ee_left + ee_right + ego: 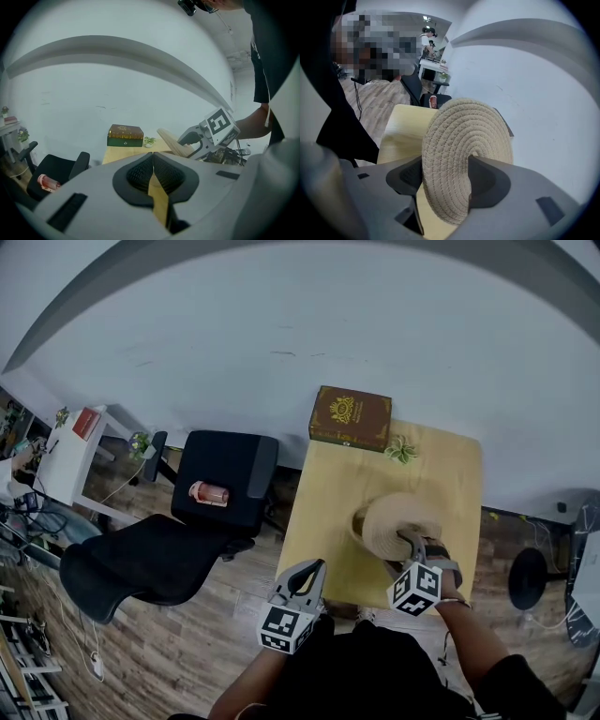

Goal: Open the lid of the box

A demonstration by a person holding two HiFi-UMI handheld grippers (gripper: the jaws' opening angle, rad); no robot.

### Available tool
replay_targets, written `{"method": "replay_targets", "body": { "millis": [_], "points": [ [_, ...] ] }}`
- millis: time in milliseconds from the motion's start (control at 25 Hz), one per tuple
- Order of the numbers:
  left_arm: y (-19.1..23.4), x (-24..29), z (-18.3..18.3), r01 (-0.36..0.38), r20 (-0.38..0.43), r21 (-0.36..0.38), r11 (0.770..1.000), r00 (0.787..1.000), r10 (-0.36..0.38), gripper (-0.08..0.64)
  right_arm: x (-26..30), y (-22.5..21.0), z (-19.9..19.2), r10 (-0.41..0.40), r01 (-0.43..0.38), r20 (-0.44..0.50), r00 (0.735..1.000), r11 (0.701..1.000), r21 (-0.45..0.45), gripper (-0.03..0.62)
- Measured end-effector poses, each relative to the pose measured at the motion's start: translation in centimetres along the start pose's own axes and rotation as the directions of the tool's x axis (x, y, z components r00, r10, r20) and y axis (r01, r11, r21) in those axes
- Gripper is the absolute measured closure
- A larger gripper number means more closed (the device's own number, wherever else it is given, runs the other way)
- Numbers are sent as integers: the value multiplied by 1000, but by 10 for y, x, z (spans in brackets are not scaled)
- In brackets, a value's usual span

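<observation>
While the right gripper (447, 174) has its jaws partly open, they pinch the round woven lid (464, 136) by its edge, one jaw on each side. The lid is made of pale rope coiled in rings. It stands tilted, with its flat face turned toward the left gripper view. In the head view the lid (398, 517) sits slanted over the round woven box (358, 532), and the dark hole of the box shows at the lid's left side. I cannot tell if the low edge of the lid touches the box.

The left gripper (152, 164) has its jaws pressed together with nothing in them. In the head view it (315, 568) hovers at the near edge of the table (323, 488), just left of the box and not touching it.

The box stands near the front of the pale wooden table, a bit to the right. At the far edge of the table lies a green chest (351, 416) with a brown and gold top. A small green plant (401, 449) sits just beside it. Left of the table stands a black chair (220, 474) with a pink thing (208, 493) on its seat. The floor (169, 643) is brown wood.
</observation>
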State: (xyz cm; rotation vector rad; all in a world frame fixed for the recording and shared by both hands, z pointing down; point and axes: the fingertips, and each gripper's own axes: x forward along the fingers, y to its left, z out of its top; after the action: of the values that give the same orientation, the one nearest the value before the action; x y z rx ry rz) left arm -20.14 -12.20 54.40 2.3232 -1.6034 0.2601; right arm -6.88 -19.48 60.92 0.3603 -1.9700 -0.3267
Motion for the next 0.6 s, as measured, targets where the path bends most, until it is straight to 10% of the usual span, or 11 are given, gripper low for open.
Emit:
{"method": "replay_targets", "body": {
  "millis": [600],
  "points": [
    [-47, 41, 11, 151, 25, 20, 988, 988, -151, 538, -46, -17, -102, -79, 96, -166, 983, 991, 97, 290]
  ]
}}
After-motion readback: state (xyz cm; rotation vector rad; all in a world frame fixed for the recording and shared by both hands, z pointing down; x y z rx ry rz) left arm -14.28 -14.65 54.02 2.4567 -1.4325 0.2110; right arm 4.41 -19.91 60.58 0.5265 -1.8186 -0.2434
